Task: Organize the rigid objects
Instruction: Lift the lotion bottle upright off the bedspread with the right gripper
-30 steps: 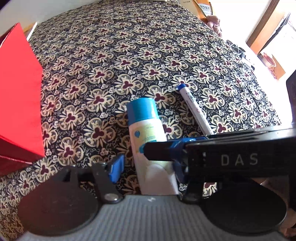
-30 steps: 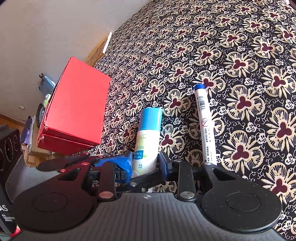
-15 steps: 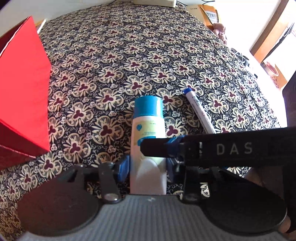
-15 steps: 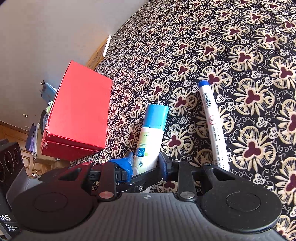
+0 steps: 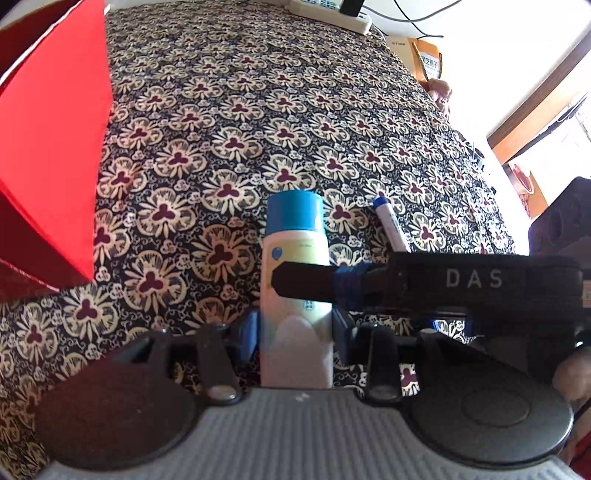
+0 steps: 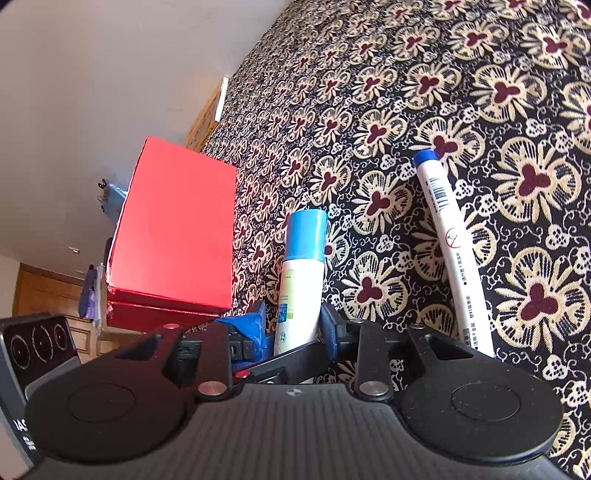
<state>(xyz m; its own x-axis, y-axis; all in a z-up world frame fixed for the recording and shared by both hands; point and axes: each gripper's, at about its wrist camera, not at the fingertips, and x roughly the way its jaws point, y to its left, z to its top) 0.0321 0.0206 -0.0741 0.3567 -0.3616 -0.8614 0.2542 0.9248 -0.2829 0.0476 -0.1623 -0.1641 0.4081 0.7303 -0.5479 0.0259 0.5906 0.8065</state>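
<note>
A white bottle with a blue cap (image 5: 295,258) points away from me over the flowered bedspread (image 5: 240,110). My left gripper (image 5: 295,328) is shut on its lower body, blue pads pressed against both sides. In the right wrist view the same bottle (image 6: 303,266) sits between the fingers of my right gripper (image 6: 291,325), which is shut on it too. One right finger (image 5: 369,280) crosses in front of the bottle in the left wrist view. A white marker with a blue cap (image 6: 450,251) lies on the bedspread (image 6: 406,92) just right of the bottle; the marker (image 5: 388,229) is partly hidden there.
A red box (image 5: 48,147) stands on the bed to the left, close to the bottle; the red box (image 6: 177,229) is seen against a pale wall. A power strip (image 5: 332,11) and a yellow carton (image 5: 428,59) sit past the bed's far edge.
My left gripper went from wide open to shut on the bottle. Both views tilted up and drew nearer the red box. The right gripper's grip stayed the same.
</note>
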